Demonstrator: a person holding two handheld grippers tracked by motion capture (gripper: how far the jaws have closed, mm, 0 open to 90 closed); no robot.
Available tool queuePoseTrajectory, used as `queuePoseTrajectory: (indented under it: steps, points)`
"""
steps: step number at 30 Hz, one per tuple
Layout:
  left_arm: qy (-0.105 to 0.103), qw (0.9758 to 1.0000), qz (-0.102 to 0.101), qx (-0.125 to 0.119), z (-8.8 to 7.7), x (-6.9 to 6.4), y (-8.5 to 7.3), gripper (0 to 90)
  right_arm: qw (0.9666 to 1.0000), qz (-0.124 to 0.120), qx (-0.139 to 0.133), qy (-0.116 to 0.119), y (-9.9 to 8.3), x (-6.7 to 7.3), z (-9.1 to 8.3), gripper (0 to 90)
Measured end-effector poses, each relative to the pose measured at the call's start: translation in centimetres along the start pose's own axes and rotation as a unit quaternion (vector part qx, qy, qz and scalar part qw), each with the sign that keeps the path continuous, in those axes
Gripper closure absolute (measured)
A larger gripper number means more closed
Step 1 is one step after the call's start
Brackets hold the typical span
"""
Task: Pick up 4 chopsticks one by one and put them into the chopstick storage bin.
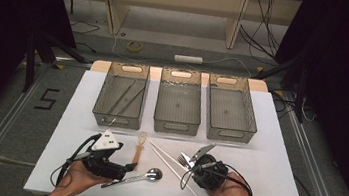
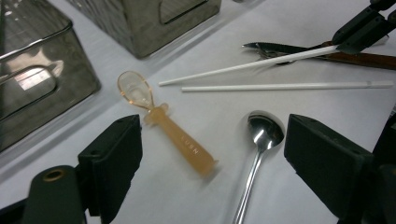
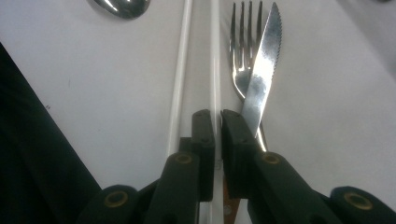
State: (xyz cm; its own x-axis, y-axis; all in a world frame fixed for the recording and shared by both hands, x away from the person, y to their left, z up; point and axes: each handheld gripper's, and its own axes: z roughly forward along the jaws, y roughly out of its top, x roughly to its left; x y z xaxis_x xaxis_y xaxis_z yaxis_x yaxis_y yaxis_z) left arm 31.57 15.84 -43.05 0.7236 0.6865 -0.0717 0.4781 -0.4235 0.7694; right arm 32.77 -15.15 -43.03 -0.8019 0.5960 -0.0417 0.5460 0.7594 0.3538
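Lying on the white table top point(image 1: 268, 139) are three grey mesh bins with handle cut-outs, set in a row along the far side: the left bin point(image 1: 121, 95) holds thin metal rods whose kind is hard to make out, while the middle bin point(image 1: 178, 101) and right bin point(image 1: 231, 108) look bare inside.

The left gripper point(image 1: 126, 168) sits low at the near edge with its jaws spread wide. In the left gripper view they frame a translucent amber plastic spoon point(image 2: 168, 123) with raised lettering on its handle and a shiny steel spoon point(image 2: 261, 144), whose handle runs out of the bottom edge. Neither touches the pads.

The right gripper point(image 3: 217, 123) has its jaws drawn narrow around one of two white plastic chopsticks point(image 3: 215, 60); the stick passes through the slim gap, but whether the pads actually press it cannot be told. The second chopstick point(image 3: 180, 79) lies just beside the left jaw. A steel fork point(image 3: 240, 51) and a serrated steel knife point(image 3: 261, 70) with a brown handle overlap just beside the right jaw; the knife's handle is mostly hidden behind that jaw.
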Motion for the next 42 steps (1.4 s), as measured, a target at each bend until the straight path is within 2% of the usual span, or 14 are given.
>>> queuePoseTrajectory:
  steps: [3, 8, 11, 13, 15, 19, 21, 23, 30, 31, 34, 38, 40, 42]
  points:
    - [-0.012, 0.9998, 0.018, 0.004, 1.1, -0.2, 0.9, 19.3, 1.0, -0.001, -0.002, 0.001, 0.1, -0.1, -0.2, 85.2]
    - [-0.026, 0.9965, 0.076, 0.024, 4.3, -1.1, 2.8, 19.7, 1.0, -0.004, -0.002, 0.004, 0.3, -0.3, -0.5, 85.1]
    - [-0.03, 0.993, 0.106, 0.041, 6.1, -1.3, 3.6, 20.7, 1.0, -0.008, -0.004, 0.002, 0.4, -0.3, -0.7, 85.1]
    - [-0.036, 0.9904, 0.12, 0.059, 7.2, -1.3, 3.9, 21.6, 1.0, -0.007, -0.005, 0.001, 0.5, -0.4, -0.9, 85.1]
    - [-0.033, 0.9891, 0.127, 0.067, 8.2, -1.3, 4.1, 22.1, 0.9999, -0.009, -0.004, 0.003, 0.4, -0.4, -1.0, 85.1]
    - [-0.038, 0.9829, 0.159, 0.085, 9.8, -1.3, 4.4, 24.4, 0.9999, -0.011, -0.003, 0.005, 0.4, -0.5, -1.1, 85.1]
    - [-0.033, 0.9799, 0.175, 0.091, 10.4, -1.5, 4.4, 24.5, 0.9999, -0.011, -0.003, 0.004, 0.4, -0.5, -1.2, 85.1]
    - [-0.04, 0.9782, 0.181, 0.093, 10.8, -1.6, 4.5, 26.7, 0.9999, -0.013, -0.004, 0.006, 0.4, -0.5, -1.2, 85.1]
    - [-0.04, 0.9693, 0.216, 0.11, 12.0, -2.2, 4.9, 34.3, 0.9998, -0.018, -0.004, 0.006, 0.5, -0.3, -1.2, 85.0]
    - [-0.043, 0.9691, 0.217, 0.109, 12.1, -2.3, 4.8, 35.9, 0.9998, -0.018, -0.005, 0.006, 0.6, -0.3, -1.2, 84.9]
    - [-0.043, 0.9657, 0.229, 0.115, 12.6, -2.5, 4.7, 39.1, 0.9998, -0.02, -0.005, 0.007, 0.5, -0.3, -1.2, 85.0]
    - [-0.042, 0.9633, 0.238, 0.117, 12.8, -2.6, 4.8, 42.4, 0.9998, -0.02, -0.004, 0.008, 0.5, -0.4, -1.2, 84.9]
    - [-0.044, 0.9644, 0.235, 0.113, 12.8, -2.7, 4.8, 43.6, 0.9997, -0.022, -0.005, 0.008, 0.5, -0.4, -1.2, 84.9]
    - [-0.045, 0.9641, 0.236, 0.113, 12.9, -2.6, 4.9, 45.1, 0.9997, -0.023, -0.005, 0.008, 0.5, -0.4, -1.2, 84.9]
